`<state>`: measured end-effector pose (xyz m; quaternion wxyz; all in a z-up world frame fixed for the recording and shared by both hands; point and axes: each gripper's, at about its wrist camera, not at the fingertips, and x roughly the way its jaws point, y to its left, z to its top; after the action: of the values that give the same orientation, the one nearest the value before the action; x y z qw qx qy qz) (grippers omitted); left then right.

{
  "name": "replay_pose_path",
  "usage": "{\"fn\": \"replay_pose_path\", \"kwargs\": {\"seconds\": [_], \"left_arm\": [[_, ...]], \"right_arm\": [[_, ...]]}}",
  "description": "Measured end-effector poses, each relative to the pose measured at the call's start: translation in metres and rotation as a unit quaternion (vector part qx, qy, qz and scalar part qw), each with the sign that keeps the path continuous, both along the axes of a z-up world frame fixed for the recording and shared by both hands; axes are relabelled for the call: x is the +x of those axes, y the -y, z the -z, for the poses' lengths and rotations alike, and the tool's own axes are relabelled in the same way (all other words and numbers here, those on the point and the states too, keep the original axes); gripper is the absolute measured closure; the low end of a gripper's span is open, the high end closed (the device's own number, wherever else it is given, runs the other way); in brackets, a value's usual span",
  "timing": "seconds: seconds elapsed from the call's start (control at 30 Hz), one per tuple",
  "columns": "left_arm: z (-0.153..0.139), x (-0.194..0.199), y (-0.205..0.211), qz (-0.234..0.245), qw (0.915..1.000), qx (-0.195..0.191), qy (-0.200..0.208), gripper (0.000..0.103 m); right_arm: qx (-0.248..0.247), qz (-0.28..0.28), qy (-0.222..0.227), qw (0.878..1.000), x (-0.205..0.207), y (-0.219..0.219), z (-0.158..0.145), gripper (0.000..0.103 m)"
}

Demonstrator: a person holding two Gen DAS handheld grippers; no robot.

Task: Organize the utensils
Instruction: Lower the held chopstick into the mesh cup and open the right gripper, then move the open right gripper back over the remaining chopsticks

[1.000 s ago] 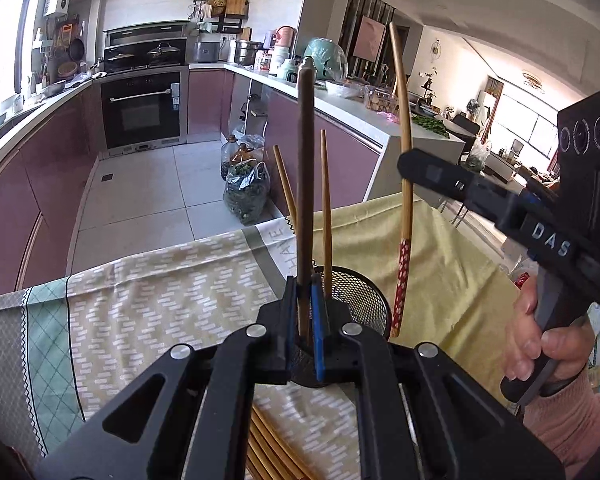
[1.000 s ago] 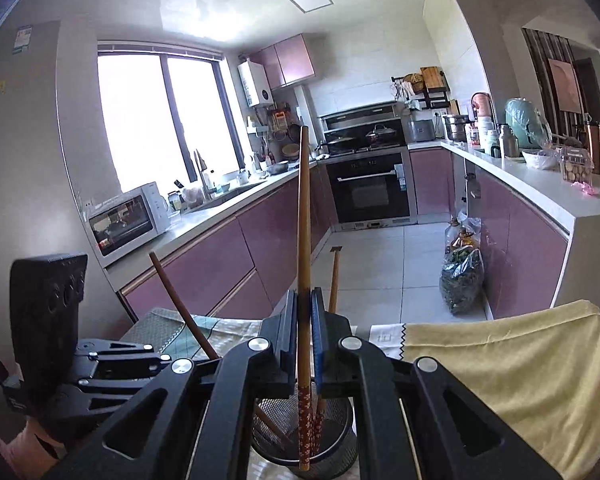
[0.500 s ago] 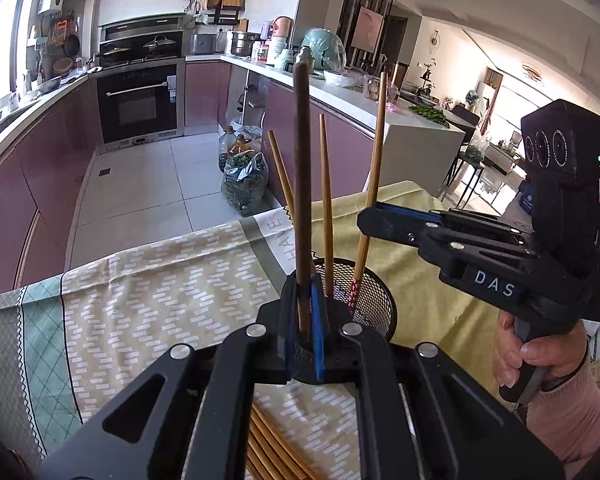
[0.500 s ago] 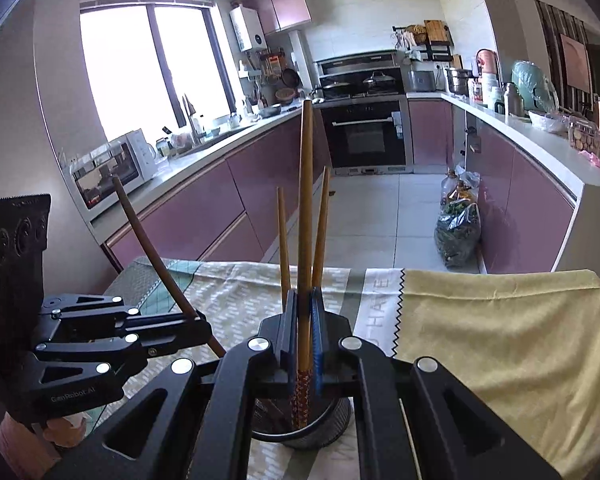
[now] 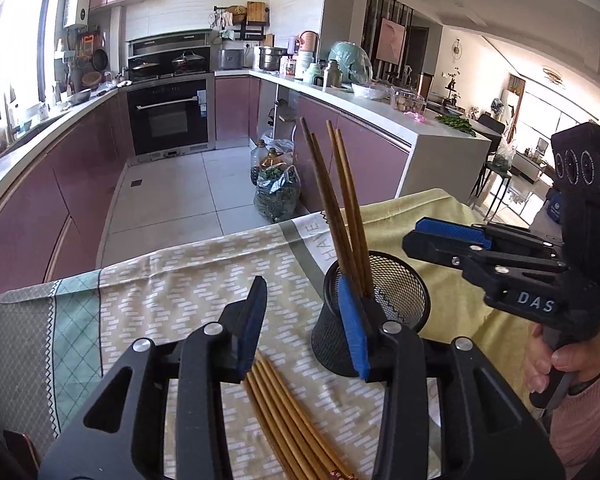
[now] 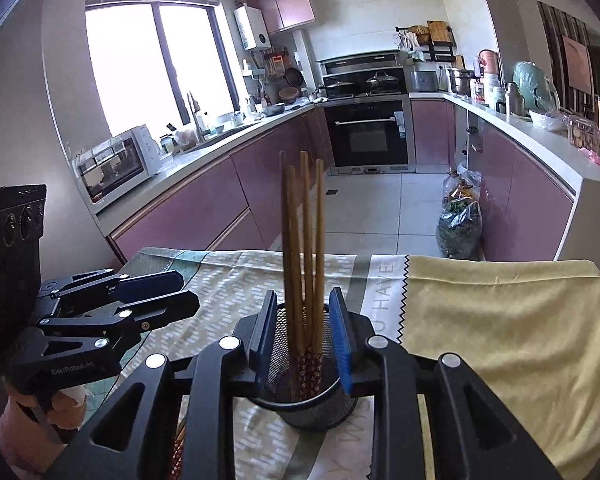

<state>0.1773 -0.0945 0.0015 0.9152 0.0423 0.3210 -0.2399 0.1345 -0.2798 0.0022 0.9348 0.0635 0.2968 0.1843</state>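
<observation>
Both tongs, left tongs [image 5: 306,322] and right tongs [image 6: 302,334], gaping empty; chopsticks [image 5: 342,208] leaning inside mesh holder [image 5: 396,304], frame centre, for upright storage.

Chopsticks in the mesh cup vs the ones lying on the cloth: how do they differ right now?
Pose: the chopsticks in the mesh cup stand near upright, leaning slightly; the chopsticks on the cloth lie flat, side by side.
Placement: the standing ones are inside the black mesh cup; the flat ones rest on the tablecloth by the open left gripper.
Count: four stand in the cup; the flat bundle runs out of frame.
Shared: same brown wood.
</observation>
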Motion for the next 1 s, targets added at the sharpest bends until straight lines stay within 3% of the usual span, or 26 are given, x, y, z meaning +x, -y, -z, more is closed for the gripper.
{"fn": "replay_pose_path", "kwargs": {"seconds": [0.2,0.37,0.6,1.0], "left_arm": [[0.022,-0.029,-0.026,-0.014,0.9996,0.023,-0.005,0.061],[0.065,-0.039,-0.042,-0.023,0.9973,0.045,-0.053,0.061],[0.111,-0.048,-0.05,-0.034,0.9924,0.064,-0.1,0.061],[0.122,-0.047,-0.043,-0.036,0.9909,0.073,-0.107,0.06]], "right_arm": [[0.001,-0.061,0.001,0.998,-0.038,-0.02,0.007,0.07],[-0.007,-0.094,-0.049,0.994,-0.046,-0.046,0.043,0.069],[-0.019,-0.096,-0.112,0.989,-0.046,-0.07,0.089,0.069],[-0.041,-0.089,-0.126,0.987,-0.049,-0.086,0.102,0.069]]}}
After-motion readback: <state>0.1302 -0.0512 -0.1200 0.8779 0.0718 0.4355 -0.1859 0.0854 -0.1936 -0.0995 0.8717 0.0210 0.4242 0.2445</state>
